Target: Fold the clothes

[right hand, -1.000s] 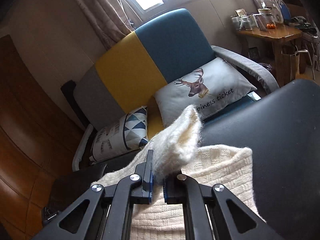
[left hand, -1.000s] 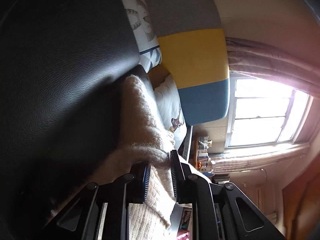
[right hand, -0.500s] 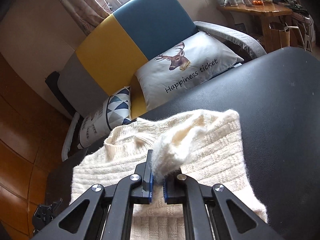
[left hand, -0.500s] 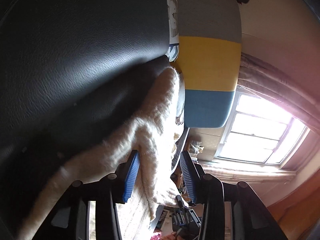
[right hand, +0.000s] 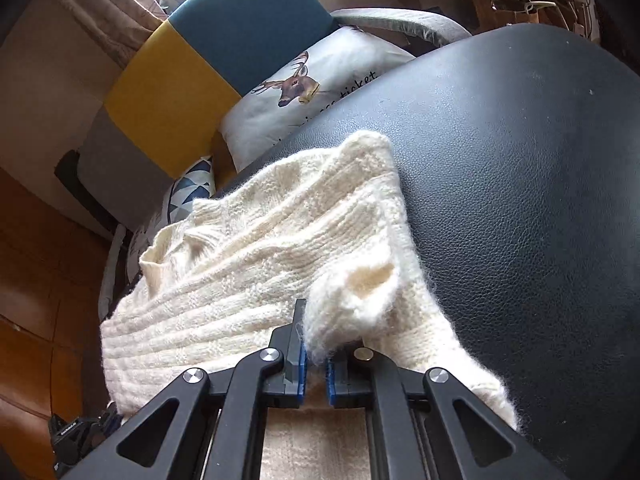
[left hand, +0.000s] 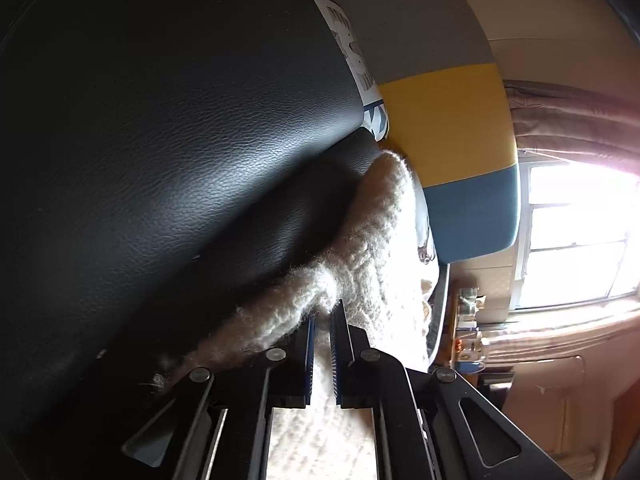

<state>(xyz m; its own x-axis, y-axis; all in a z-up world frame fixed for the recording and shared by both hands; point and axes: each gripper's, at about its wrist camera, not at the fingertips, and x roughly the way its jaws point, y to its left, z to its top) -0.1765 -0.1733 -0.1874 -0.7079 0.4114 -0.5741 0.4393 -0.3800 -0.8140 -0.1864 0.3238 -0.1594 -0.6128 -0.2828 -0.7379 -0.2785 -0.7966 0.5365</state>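
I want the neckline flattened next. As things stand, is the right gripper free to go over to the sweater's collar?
Probably not yet: the right gripper has its jaws shut on a fuzzy fold of the cream sweater. The collar lies uncovered, so after letting go its path looks free.

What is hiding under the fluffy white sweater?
The cream knitted sweater lies on a black leather surface, which shows all around it. Whatever sits directly beneath the knit is covered, so nothing else can be told.
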